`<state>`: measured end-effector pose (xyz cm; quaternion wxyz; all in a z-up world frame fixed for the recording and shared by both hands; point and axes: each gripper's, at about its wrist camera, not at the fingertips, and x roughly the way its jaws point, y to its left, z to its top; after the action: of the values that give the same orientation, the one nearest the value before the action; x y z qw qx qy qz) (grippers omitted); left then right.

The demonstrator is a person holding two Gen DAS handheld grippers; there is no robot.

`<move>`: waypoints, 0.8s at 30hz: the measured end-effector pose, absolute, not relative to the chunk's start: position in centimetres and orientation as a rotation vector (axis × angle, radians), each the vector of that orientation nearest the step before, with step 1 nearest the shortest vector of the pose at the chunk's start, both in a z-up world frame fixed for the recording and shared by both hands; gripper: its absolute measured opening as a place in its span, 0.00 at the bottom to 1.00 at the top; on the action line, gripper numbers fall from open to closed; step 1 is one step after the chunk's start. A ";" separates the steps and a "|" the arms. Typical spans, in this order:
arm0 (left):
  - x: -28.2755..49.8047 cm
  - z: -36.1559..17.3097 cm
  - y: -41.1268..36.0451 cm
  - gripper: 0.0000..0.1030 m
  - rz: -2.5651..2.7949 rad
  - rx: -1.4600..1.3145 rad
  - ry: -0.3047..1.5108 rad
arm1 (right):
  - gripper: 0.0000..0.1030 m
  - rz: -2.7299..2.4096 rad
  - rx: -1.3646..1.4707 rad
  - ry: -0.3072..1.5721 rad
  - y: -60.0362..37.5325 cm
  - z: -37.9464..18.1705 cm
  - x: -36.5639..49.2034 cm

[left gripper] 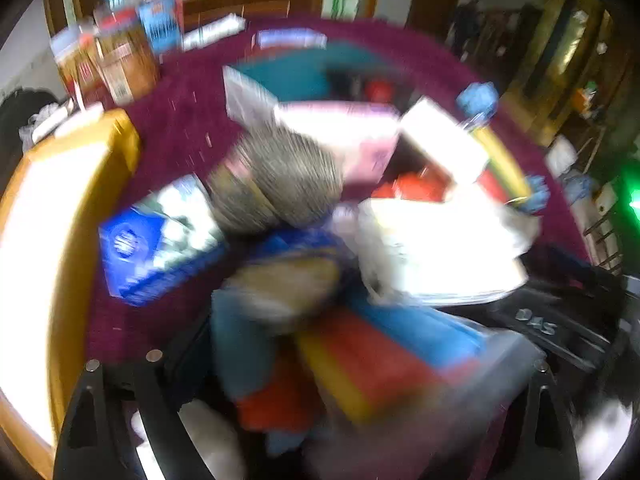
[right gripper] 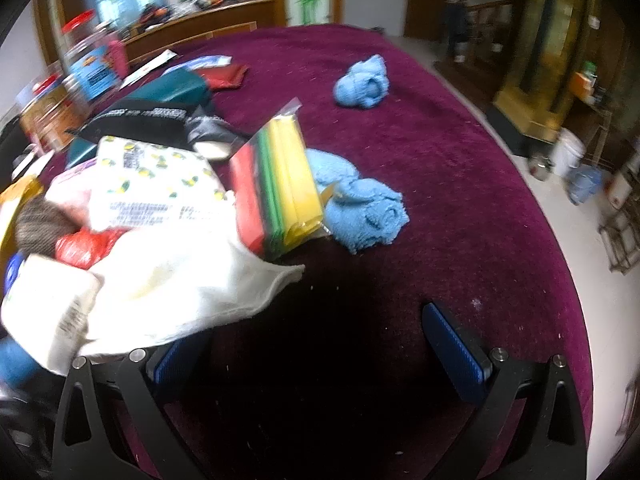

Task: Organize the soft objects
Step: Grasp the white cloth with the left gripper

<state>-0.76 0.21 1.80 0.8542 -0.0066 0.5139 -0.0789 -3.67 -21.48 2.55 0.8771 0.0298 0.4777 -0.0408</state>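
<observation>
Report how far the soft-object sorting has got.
Done: nothing looks sorted; packs and cloths lie heaped on the maroon cloth. In hand: the left claw appears to hold a red, yellow and blue pack, though blurred; the right claw is open, empty. Left: two blue towels and the heap.

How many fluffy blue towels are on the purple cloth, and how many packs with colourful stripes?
Fluffy light-blue towels: 3, one far off alone, one rolled nearby, one behind the pack.
Clear plastic pack of red, green and yellow cloths: 1.
Total: 4.
</observation>
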 end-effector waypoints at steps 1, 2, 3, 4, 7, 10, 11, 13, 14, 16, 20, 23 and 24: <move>-1.4 2.8 0.7 0.91 -0.182 -0.013 1.037 | 1.00 -0.078 0.084 0.991 -21.9 2.7 -3.7; -2.1 3.9 1.3 0.91 -0.208 -0.027 0.995 | 1.00 -0.069 0.087 0.997 -21.9 2.7 -3.9; -2.7 5.0 2.2 0.93 -0.232 -0.048 0.959 | 1.00 -0.068 0.064 1.012 -21.6 2.7 -3.8; -3.3 6.0 3.3 0.96 -0.241 -0.062 0.927 | 1.00 -0.074 0.017 1.029 -21.2 2.5 -3.6; -4.7 8.5 6.3 0.98 -0.250 -0.080 0.842 | 1.00 -0.068 0.014 1.032 -21.1 2.6 -3.6; -6.5 10.1 10.9 0.98 -0.229 -0.101 0.768 | 1.00 -0.064 0.019 1.023 -21.1 2.5 -3.7; -7.0 10.2 12.4 0.98 -0.217 -0.112 0.763 | 1.00 -0.065 0.021 1.020 -21.0 2.5 -3.8; -8.7 9.3 13.6 0.98 -0.190 -0.120 0.765 | 1.00 -0.071 0.024 1.016 -21.0 2.4 -3.7; -9.2 9.1 13.2 0.98 -0.184 -0.123 0.772 | 1.00 -0.071 0.028 1.012 -21.0 2.4 -3.9; -9.4 6.7 13.7 0.98 -0.215 -0.169 0.806 | 1.00 -0.067 0.059 0.998 -21.6 2.5 -4.2; -11.0 4.5 11.4 0.94 -0.262 -0.081 0.863 | 1.00 -0.065 0.168 0.960 -23.5 3.0 -5.0; -11.0 3.5 9.4 0.88 -0.223 0.025 0.882 | 1.00 -0.075 0.231 0.923 -24.5 3.4 -5.5; -10.9 3.3 9.1 0.83 -0.221 0.039 0.890 | 1.00 -0.080 0.240 0.911 -24.6 3.6 -5.6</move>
<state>-10.90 9.07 3.34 0.8966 0.0189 0.4295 -0.1067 -5.56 -24.59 3.60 0.8904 0.1155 0.4386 -0.0385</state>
